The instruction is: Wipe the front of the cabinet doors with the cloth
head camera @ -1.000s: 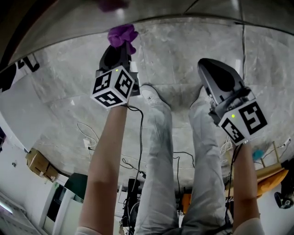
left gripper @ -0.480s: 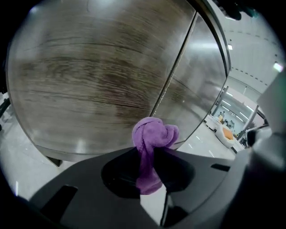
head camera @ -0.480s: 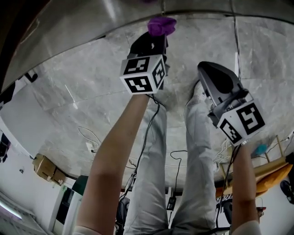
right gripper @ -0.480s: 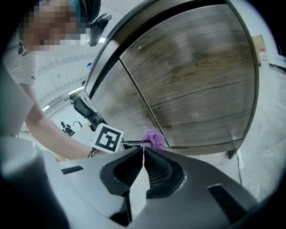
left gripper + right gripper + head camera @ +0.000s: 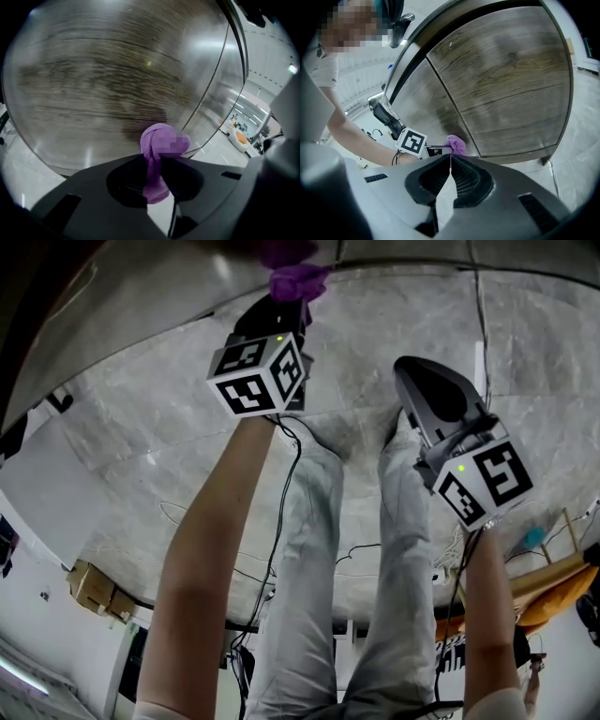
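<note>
Cloth [image 5: 164, 140] is sitting clamped in your left tool [image 5: 154, 173], bunching ahead of it against the cabinet door [image 5: 117, 79]; your right tool [image 5: 450, 164] is hovering closed, empty

Lab-like hall; marble floor [image 5: 141, 427], trailing cables [image 5: 364, 547], cardboard boxes [image 5: 94, 584].

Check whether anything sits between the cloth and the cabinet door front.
Nothing visible does. The left tongs are shut on the purple cloth, and its bunched end appears to lie right against the lower part of the wooden cabinet door, with no object between them.
</note>
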Tool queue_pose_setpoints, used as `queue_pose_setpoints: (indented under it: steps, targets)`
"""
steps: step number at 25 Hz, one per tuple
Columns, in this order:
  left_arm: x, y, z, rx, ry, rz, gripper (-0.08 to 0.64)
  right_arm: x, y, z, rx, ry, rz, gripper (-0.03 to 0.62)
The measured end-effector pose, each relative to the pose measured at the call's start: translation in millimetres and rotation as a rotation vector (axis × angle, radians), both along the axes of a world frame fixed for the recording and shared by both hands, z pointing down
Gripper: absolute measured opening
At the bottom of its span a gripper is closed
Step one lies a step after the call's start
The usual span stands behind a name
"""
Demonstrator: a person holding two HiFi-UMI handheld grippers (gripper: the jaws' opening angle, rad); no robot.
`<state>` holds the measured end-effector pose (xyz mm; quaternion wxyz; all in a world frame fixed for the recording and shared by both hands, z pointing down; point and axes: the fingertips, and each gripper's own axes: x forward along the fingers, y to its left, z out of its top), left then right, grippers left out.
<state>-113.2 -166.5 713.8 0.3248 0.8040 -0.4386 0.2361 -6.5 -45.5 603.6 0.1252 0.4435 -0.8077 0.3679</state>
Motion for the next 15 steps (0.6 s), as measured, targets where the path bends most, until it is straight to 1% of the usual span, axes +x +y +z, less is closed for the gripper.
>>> queue_pose_setpoints:
  steps: [3, 8, 15]
  targets:
    - [-37.3, -3.4, 5.2, 0.001, -0.038, -0.012, 0.084, -24.1, -5.7, -0.1, 0.003, -0.01, -0.022, 0.029]
    - [-106.3, -7.6, 15.5, -0.018, -0.085, -0.093, 0.084, -61.0, -8.1, 3.6, 0.0, -0.019, -0.07, 0.029]
    - [-191.8, -9.3, 29.2, -0.034, -0.172, -0.176, 0.084, -92.4, -4.0, 13.8, -0.011, -0.018, -0.143, 0.029]
